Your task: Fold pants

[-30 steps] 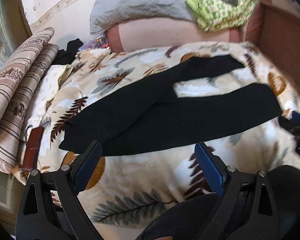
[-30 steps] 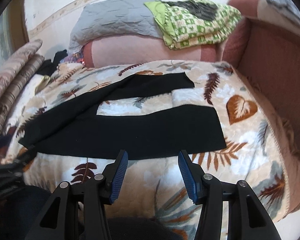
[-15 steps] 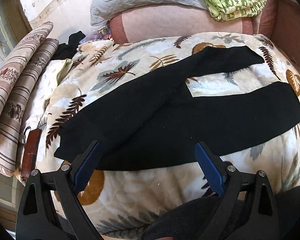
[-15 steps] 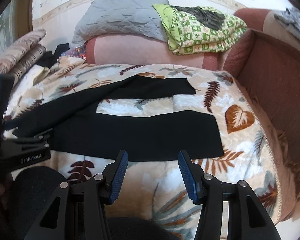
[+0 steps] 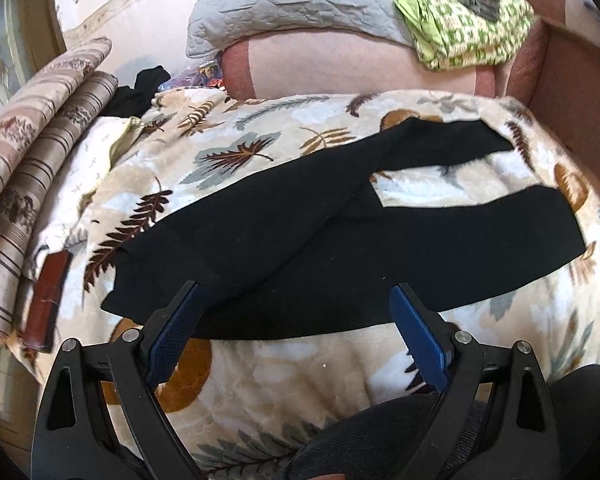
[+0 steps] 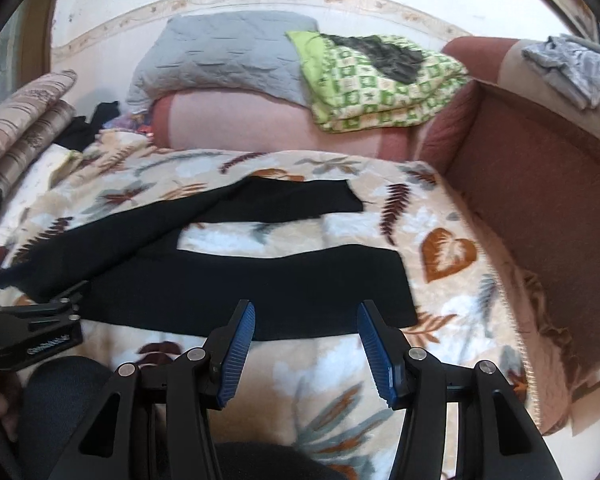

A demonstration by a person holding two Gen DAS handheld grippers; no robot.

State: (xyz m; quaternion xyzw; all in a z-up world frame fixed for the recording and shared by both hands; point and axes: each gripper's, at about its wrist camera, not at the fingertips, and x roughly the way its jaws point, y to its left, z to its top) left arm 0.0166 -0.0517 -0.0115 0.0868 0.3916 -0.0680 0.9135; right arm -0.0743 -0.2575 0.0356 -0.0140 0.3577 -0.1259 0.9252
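Note:
Black pants (image 5: 340,248) lie flat on a leaf-print blanket (image 5: 284,368), waist at the left, two legs spread apart toward the right. My left gripper (image 5: 296,304) is open and empty, hovering just before the near edge by the waist. My right gripper (image 6: 306,318) is open and empty, over the near edge of the front leg (image 6: 284,288). The left gripper's body (image 6: 36,328) shows at the left of the right wrist view.
A grey quilted pillow (image 6: 224,60) and a green folded blanket (image 6: 380,80) sit on the pink sofa back. Striped cushions (image 5: 32,152) stand at the left. A brown sofa arm (image 6: 540,184) walls the right side. A brown case (image 5: 46,300) lies at the blanket's left edge.
Both grippers have moved forward, closer to the near edge of the pants. Both stay open. The pants have not moved.

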